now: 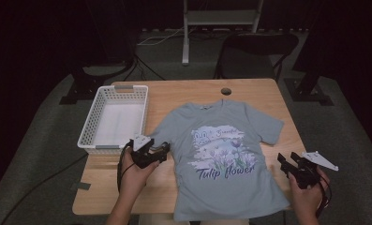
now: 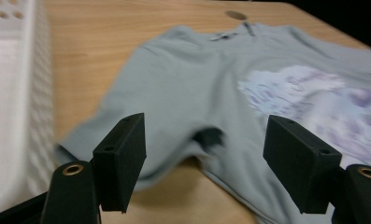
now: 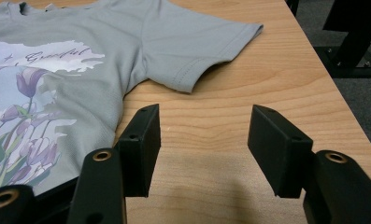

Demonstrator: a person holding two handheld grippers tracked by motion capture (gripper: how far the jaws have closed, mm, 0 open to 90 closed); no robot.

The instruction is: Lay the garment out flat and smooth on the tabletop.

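From the high view, the pale grey T-shirt (image 1: 226, 154) lies flat, print up, on the wooden table (image 1: 183, 96) beside the white basket (image 1: 114, 119), with the left gripper (image 1: 161, 151) at its sleeve and the right gripper (image 1: 283, 161) just off its other side. In the left gripper view the jaws stand apart around the sleeve (image 2: 141, 140), nothing pinched; the cloth looks thin, light and limp, so I judge a hem or sleeve edge the best hold. In the right gripper view the jaws gape over bare wood near the other sleeve (image 3: 197, 51), whose stitched hem should grip well.

Shirt (image 1: 223, 150) flat on table (image 1: 183, 93) centre-right, reaching near edge; basket (image 1: 114, 118) at far-left corner, beside shirt's sleeve.
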